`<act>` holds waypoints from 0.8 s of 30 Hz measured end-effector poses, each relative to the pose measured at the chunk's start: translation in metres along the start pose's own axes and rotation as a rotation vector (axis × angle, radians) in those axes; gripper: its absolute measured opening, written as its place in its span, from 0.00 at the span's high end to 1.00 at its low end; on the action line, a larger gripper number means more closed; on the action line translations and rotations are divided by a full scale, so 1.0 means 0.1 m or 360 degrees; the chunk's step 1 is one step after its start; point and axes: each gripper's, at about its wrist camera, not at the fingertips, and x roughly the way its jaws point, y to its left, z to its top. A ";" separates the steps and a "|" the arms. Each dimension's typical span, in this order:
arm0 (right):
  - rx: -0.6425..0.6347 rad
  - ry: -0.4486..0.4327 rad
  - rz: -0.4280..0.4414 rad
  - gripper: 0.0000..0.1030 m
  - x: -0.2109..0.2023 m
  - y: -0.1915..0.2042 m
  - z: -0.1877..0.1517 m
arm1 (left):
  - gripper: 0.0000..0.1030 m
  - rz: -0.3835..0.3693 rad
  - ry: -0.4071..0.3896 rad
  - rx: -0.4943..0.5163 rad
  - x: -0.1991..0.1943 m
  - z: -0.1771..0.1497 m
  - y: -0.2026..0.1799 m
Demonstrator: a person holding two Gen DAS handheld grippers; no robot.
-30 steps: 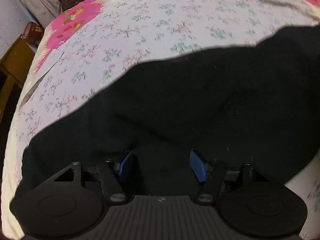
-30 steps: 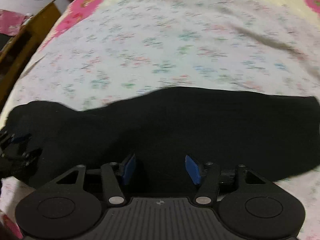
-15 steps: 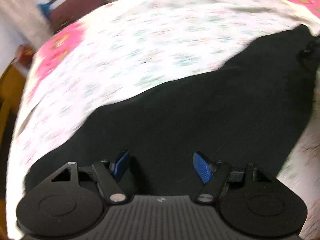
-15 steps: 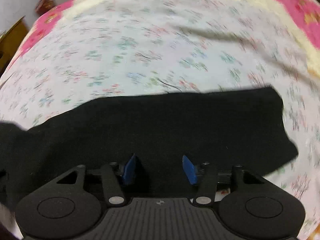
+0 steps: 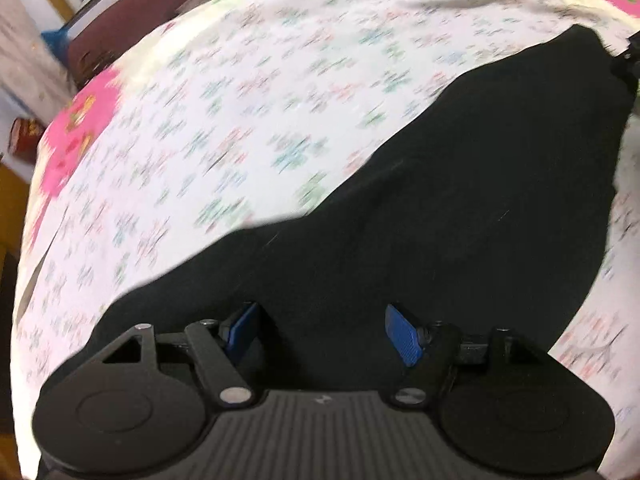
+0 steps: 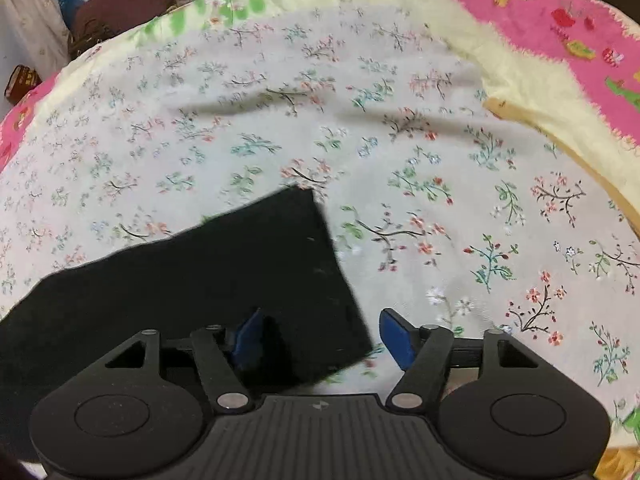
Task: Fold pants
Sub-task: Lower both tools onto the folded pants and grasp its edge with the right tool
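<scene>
Left wrist view: the left gripper (image 5: pixel 322 330) hangs with jaws spread over the black pants (image 5: pixel 460 216), whose long axis runs from lower left to upper right across the floral bedsheet (image 5: pixel 240 128). The right gripper (image 6: pixel 320 336), also spread, straddles the pants' squared end (image 6: pixel 320 280). No writing is readable.

- pants (image 5: pixel 460 216) are plain black cloth, totally matt, soft looking with a few bits of lint
- bedsheet (image 6: pixel 400 184) is thin pale cloth with a printed flower pattern, a bit wrinkled
- blanket (image 6: pixel 532 20) at the edge looks fuzzy, pink and cream fleece
- left gripper (image 5: pixel 322 330) and right gripper (image 6: pixel 320 332) are matt black plastic, ribbed body, small shiny metal screws, blue textured pads (image 5: pixel 402 336)
</scene>
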 end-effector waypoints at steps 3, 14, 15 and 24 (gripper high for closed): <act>0.0074 -0.0031 0.0127 0.46 -0.02 -0.14 -0.02 | 0.24 0.0003 -0.0028 0.0092 0.00 0.17 -0.22; 0.0046 0.0217 0.0583 0.65 0.42 -0.25 0.29 | 0.24 0.0042 -0.0051 0.0257 0.05 0.51 -0.54; 0.0095 0.0233 0.0631 0.80 0.38 -0.32 0.33 | 0.24 0.0029 -0.0090 0.0262 0.00 0.57 -0.59; 0.0177 0.0328 0.0861 0.65 0.56 -0.40 0.33 | 0.23 -0.0407 -0.0474 0.0275 -0.11 1.24 -1.30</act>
